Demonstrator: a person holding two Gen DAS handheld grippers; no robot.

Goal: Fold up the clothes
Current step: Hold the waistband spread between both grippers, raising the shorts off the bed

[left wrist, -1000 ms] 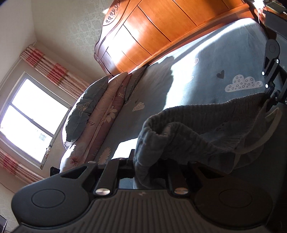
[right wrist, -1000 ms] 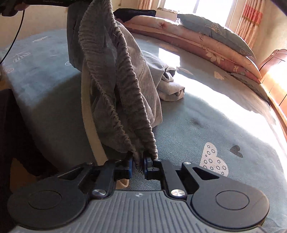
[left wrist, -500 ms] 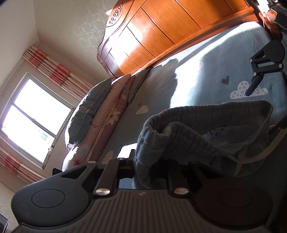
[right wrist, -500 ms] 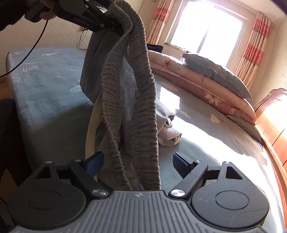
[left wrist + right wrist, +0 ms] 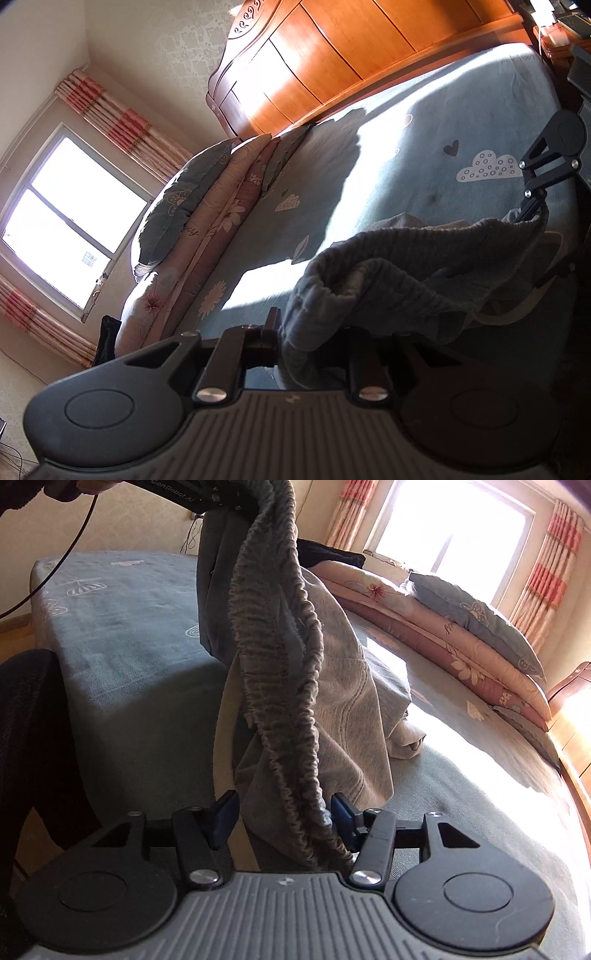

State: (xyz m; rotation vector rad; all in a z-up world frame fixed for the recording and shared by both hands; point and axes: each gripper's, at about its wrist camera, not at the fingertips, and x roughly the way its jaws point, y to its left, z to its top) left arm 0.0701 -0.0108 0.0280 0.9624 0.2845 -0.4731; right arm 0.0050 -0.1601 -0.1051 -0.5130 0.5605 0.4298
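Bedroom, blue bed (image 5: pixel 122 635) under everything. Grey sweatpants (image 5: pixel 295 686) hang above it by the waistband, which runs taut from the left tool (image 5: pixel 310 343), clamped on one end, to the right tool (image 5: pixel 282 814). Right tool's fingers stand apart, band loose between them. Right tool is nearer the free end, so it should re-grip.

White lettering on the black body of the left gripper (image 5: pixel 192 500), seen at the top of the right wrist view, reads roughly "GenRobot.AI", though blur leaves the letters uncertain. A cursive word is printed on the pale pink floral folded quilt (image 5: pixel 207 225) beside the grey-blue pillow (image 5: pixel 177 210), too small to read.
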